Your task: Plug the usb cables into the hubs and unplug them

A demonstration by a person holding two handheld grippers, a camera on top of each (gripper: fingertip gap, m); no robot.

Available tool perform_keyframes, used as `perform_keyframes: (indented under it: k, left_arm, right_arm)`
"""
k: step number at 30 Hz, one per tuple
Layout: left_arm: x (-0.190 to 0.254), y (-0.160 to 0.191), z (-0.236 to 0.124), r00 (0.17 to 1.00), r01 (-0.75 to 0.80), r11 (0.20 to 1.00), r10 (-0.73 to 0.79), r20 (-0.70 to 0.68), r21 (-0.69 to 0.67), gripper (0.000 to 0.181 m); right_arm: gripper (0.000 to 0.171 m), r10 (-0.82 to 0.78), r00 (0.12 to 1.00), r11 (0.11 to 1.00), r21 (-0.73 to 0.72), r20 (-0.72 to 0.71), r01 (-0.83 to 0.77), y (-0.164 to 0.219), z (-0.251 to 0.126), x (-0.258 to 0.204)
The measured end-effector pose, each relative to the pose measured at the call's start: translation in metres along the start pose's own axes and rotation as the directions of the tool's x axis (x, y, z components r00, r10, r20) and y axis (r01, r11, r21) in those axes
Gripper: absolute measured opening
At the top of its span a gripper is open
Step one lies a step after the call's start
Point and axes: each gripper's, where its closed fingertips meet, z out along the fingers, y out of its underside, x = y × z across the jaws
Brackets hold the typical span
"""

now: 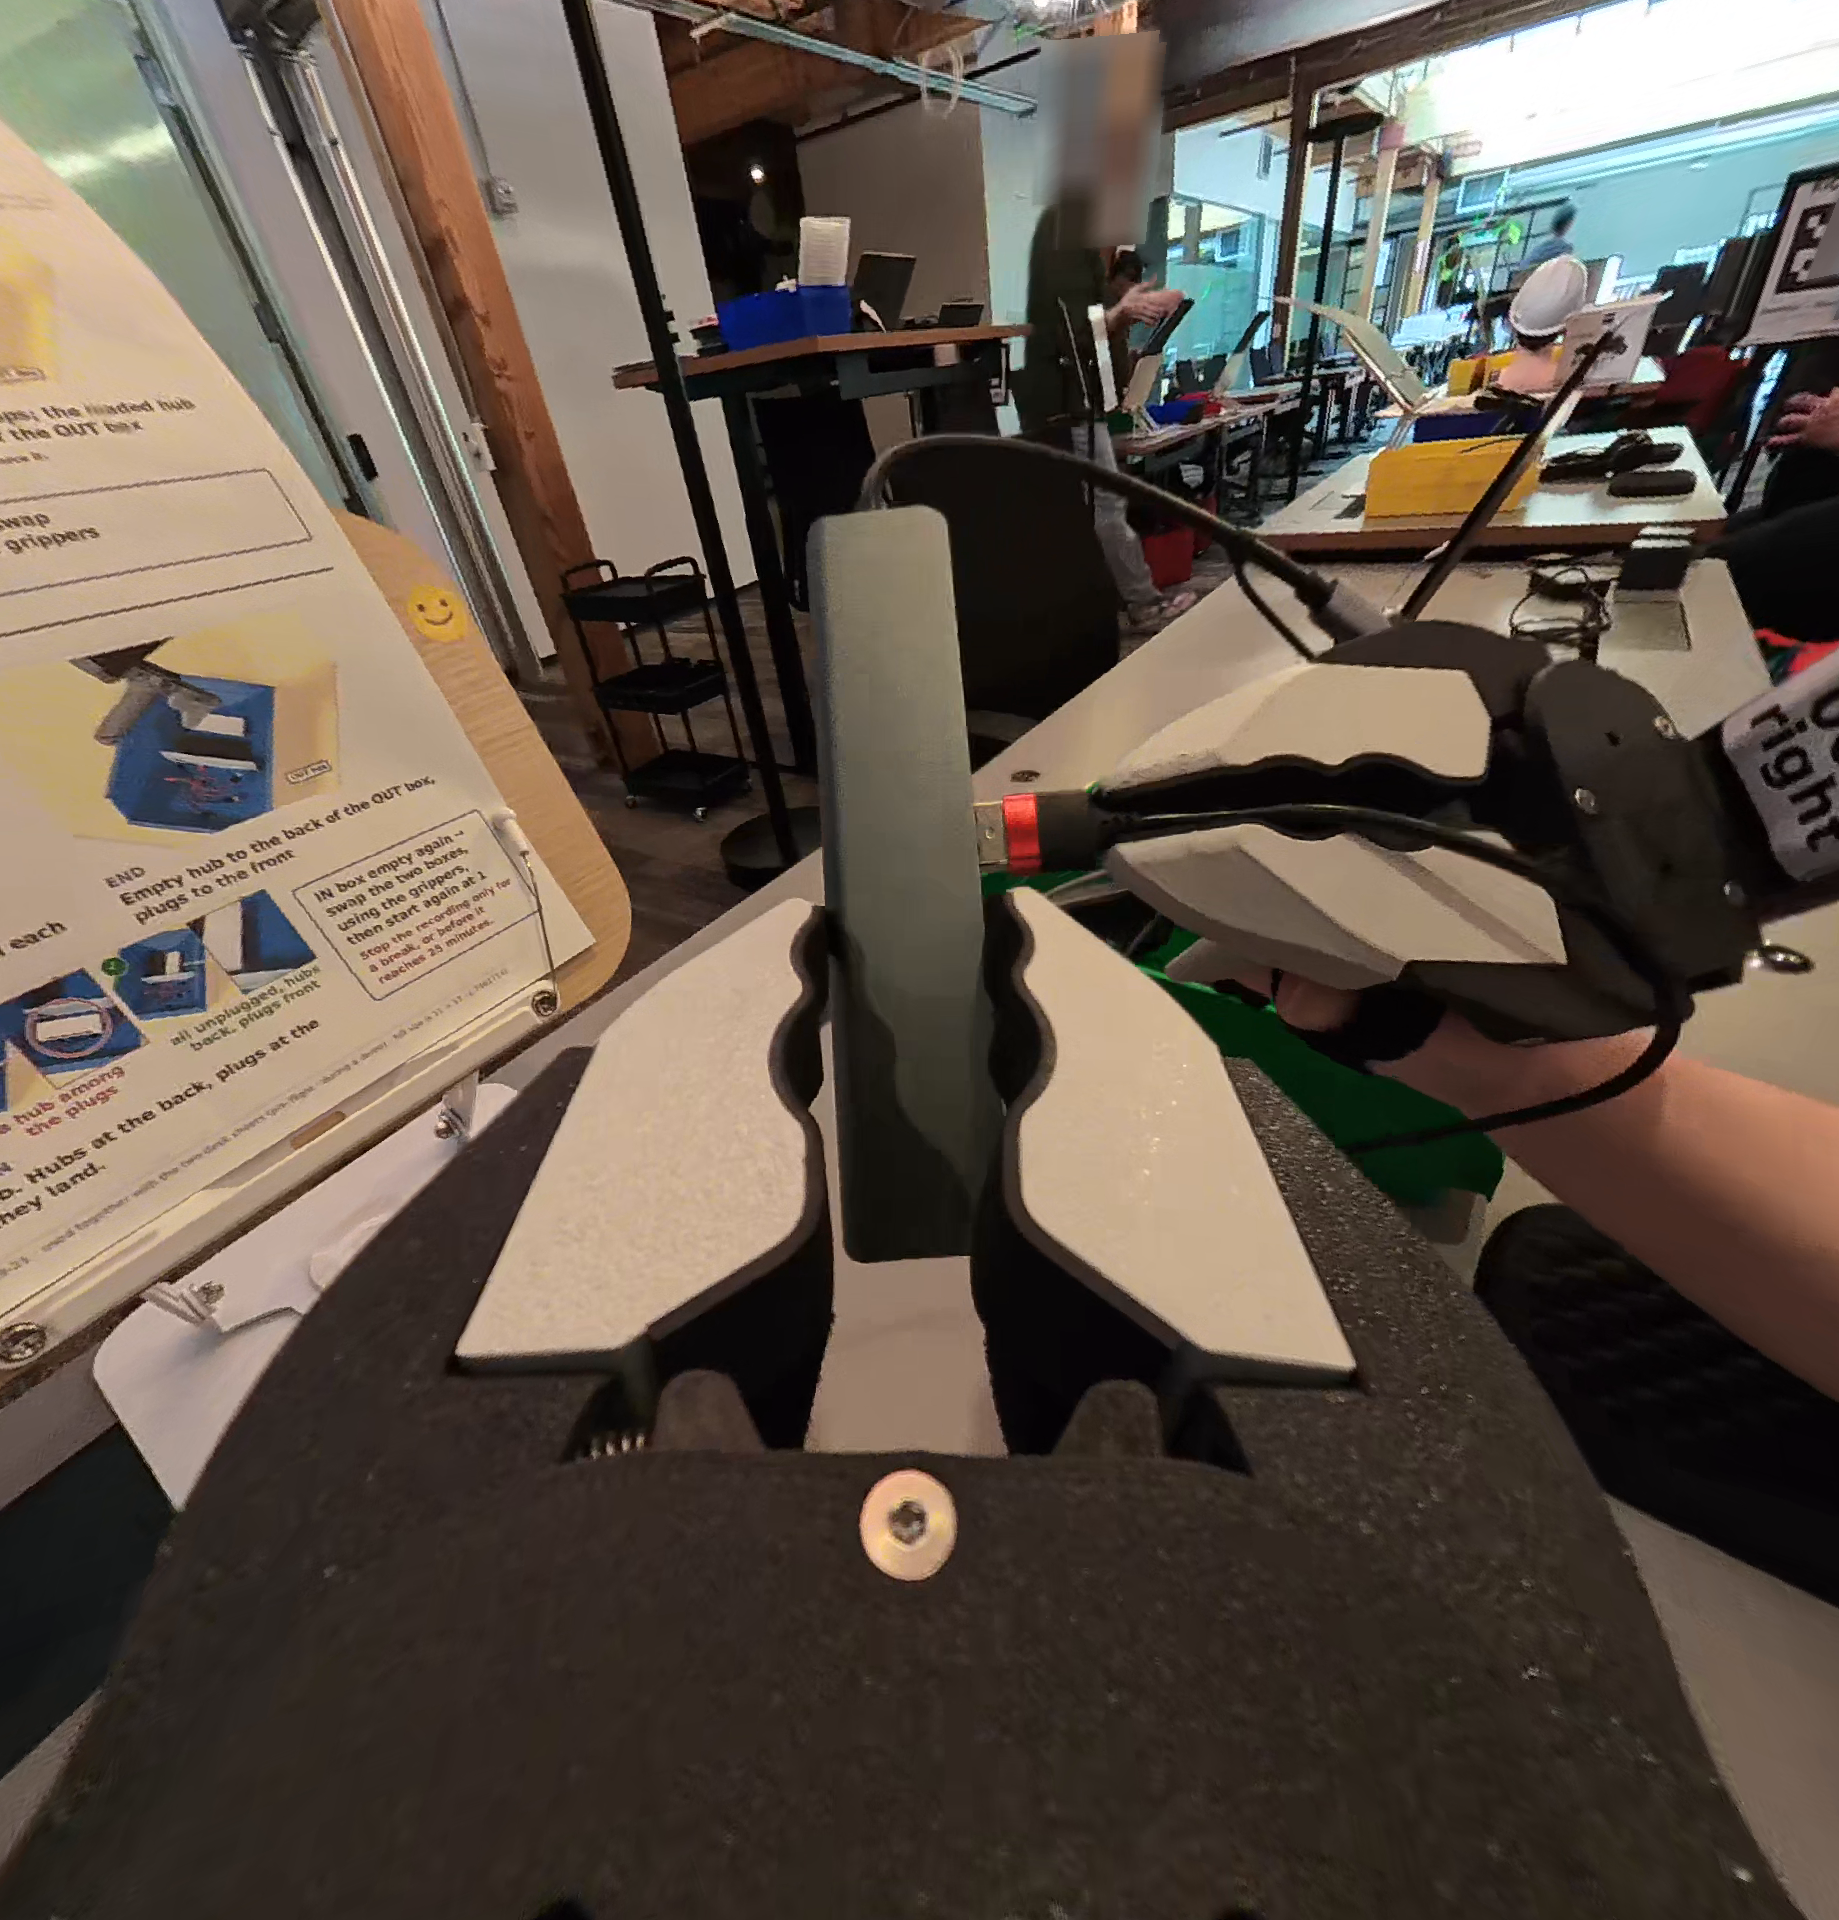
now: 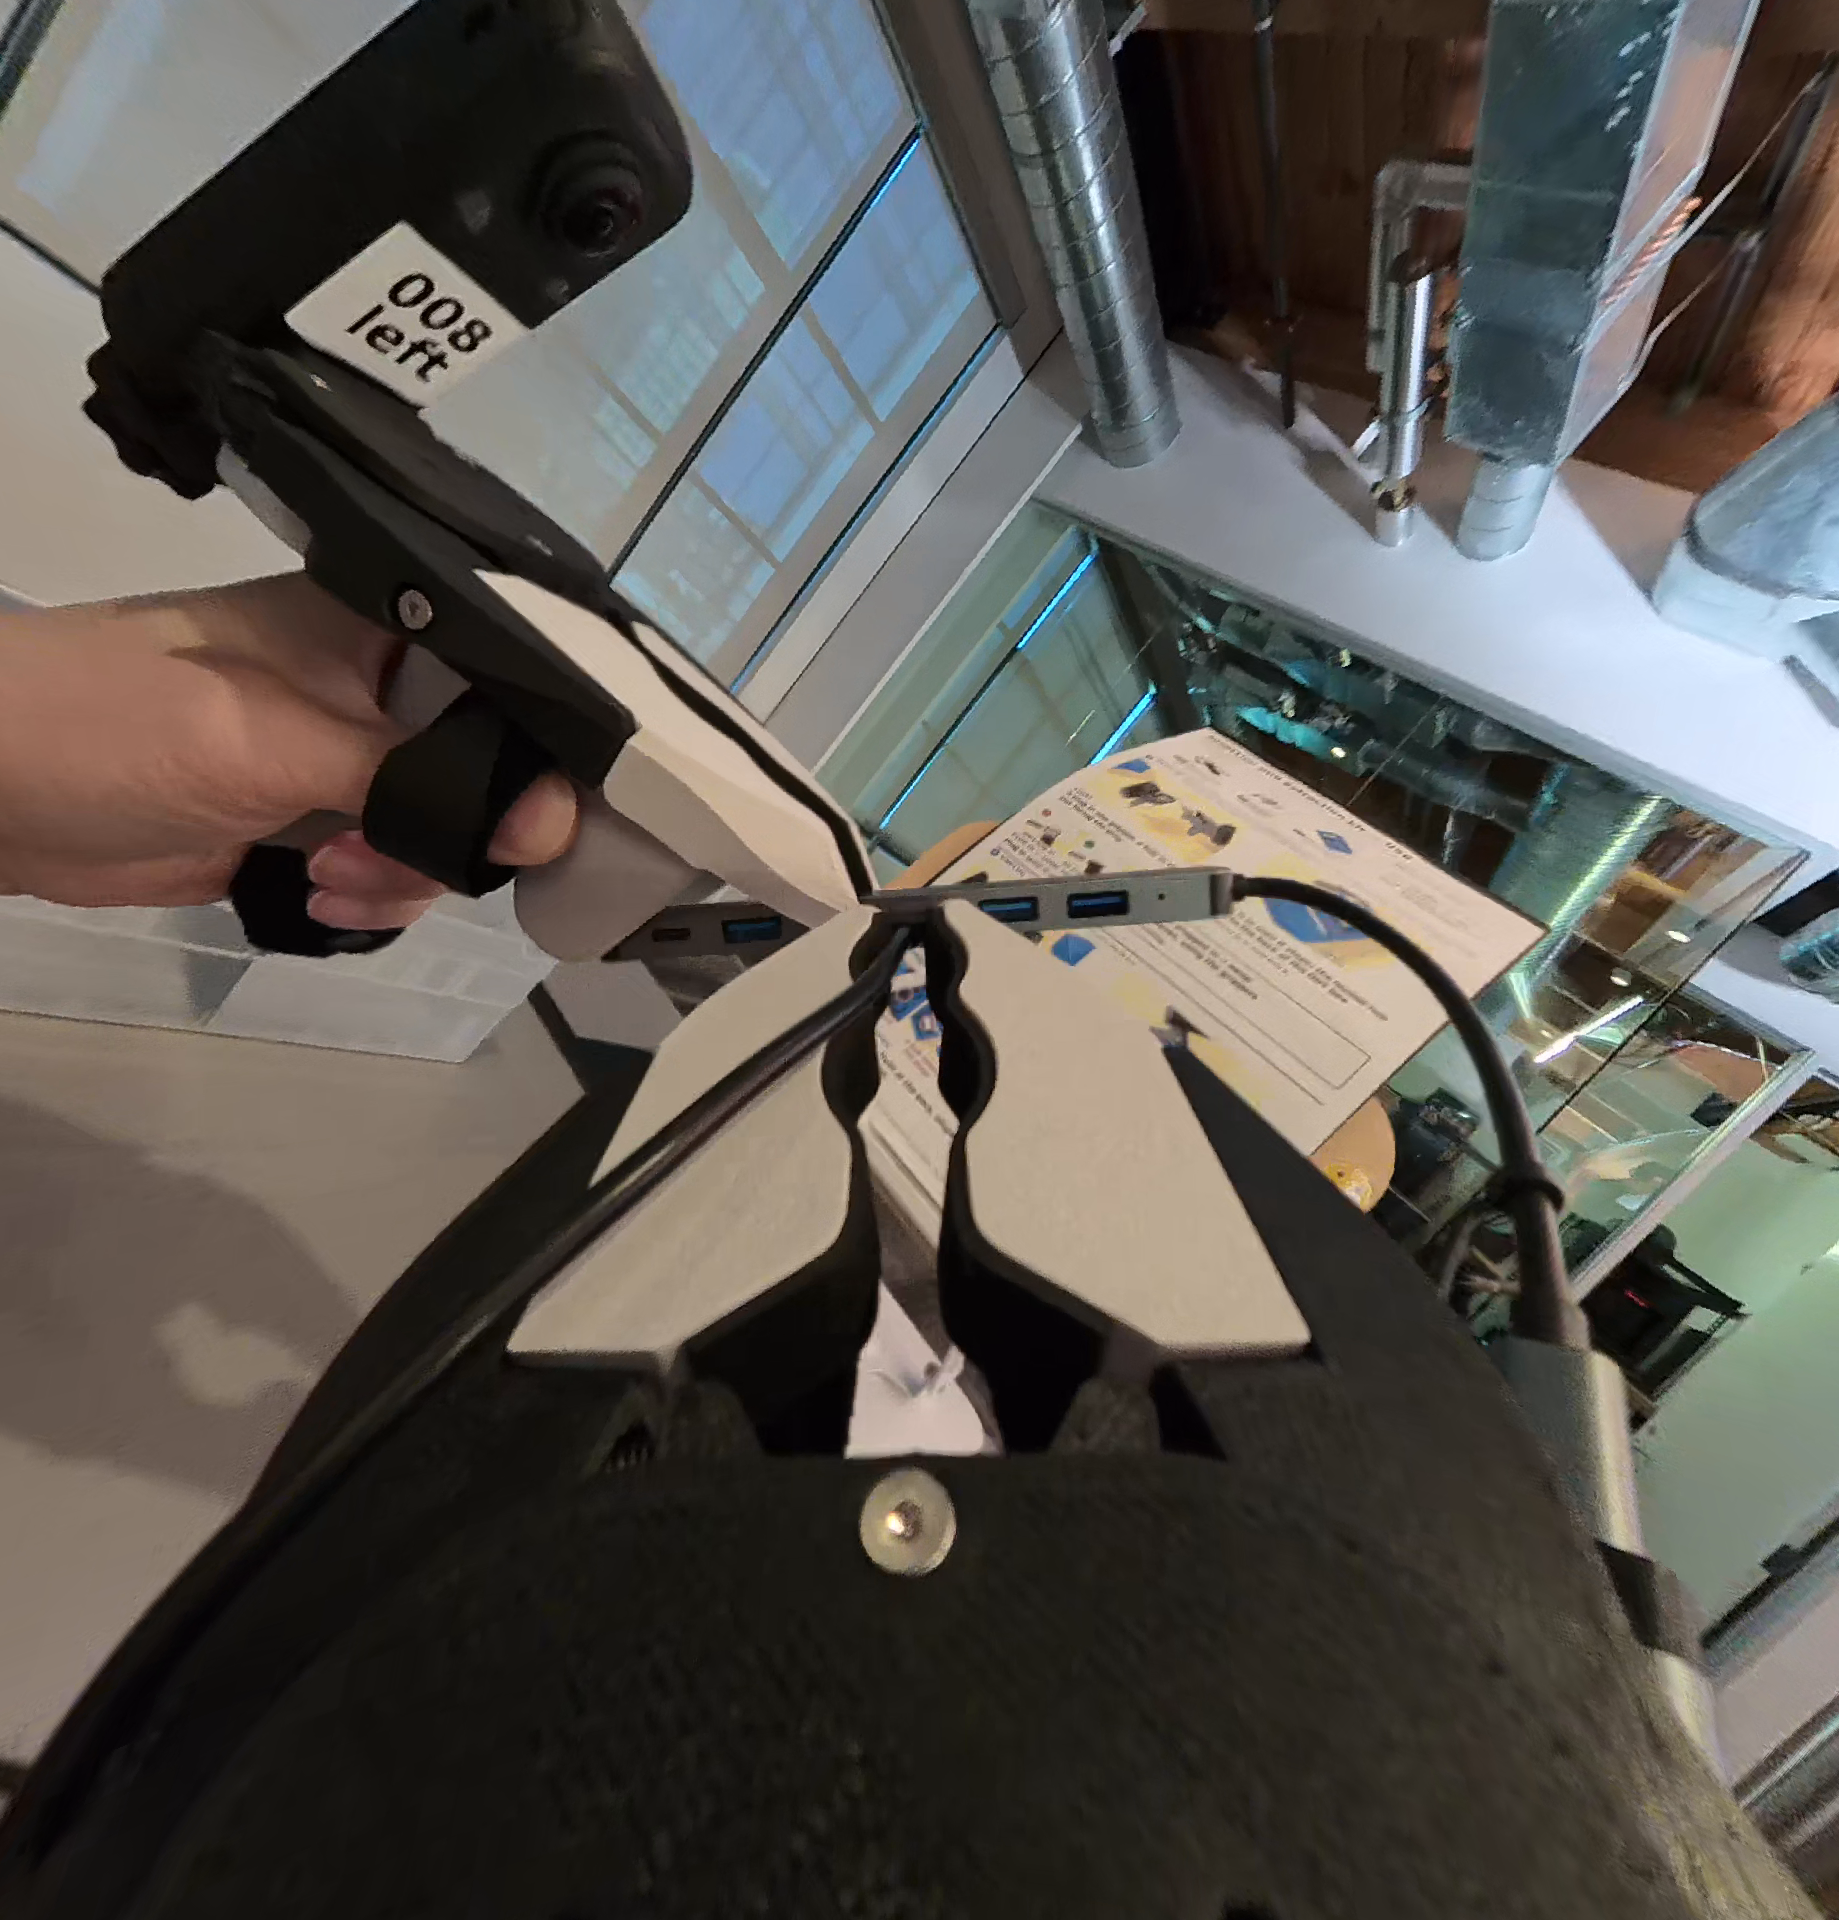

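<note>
The left gripper (image 1: pixel 910 1039) is clamped on the grey hub (image 1: pixel 894 831), held upright between its 2 fingers. Just beside the hub's right edge, a red-banded USB plug (image 1: pixel 1040 831) is pinched in the right gripper (image 1: pixel 1112 831), its metal tip at the hub's side. The port being met is hidden. A black cable (image 1: pixel 1102 488) is seen arcing behind; an instruction sheet (image 1: pixel 167 727) is cut off at left.

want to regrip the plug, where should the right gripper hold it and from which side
Hold the plug on its black body behind the red band, coming from the cable end, opposite the hub. Its metal tip points at the hub's edge and must stay bare. The right gripper grips about there already.
</note>
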Motion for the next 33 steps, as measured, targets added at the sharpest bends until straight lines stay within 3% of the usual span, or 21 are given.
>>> perform_keyframes:
  k: [1, 10, 21, 25, 33]
  left_arm:
    - [0.000, -0.001, -0.001, 1.000, 0.008, 1.000, -0.008, 0.004, 0.006, 0.028]
    - [-0.004, 0.000, -0.002, 0.999, 0.023, 1.000, -0.024, 0.026, 0.013, 0.028]
    - [0.007, 0.000, 0.000, 0.997, -0.082, 0.997, 0.082, 0.002, -0.003, 0.028]
    - [0.009, -0.010, -0.003, 0.997, -0.081, 0.996, 0.081, 0.008, 0.038, 0.028]
    - [0.032, -0.035, -0.016, 0.991, -0.089, 0.984, 0.103, -0.085, 0.152, 0.029]
  right_arm:
    - [0.007, 0.014, 1.000, 1.000, 0.007, -0.007, -0.013, -0.001, 0.000, 0.000]
    - [0.007, 0.075, 0.996, 0.997, 0.006, -0.046, -0.074, 0.001, 0.004, -0.001]
    - [0.007, 0.108, 0.984, 0.994, -0.039, 0.142, -0.103, 0.001, -0.007, 0.001]
    - [0.006, 0.027, 0.999, 0.999, 0.034, 0.043, -0.029, -0.014, -0.005, 0.004]
    - [0.006, -0.190, 0.982, 0.978, 0.085, -0.015, 0.190, -0.052, -0.016, 0.002]
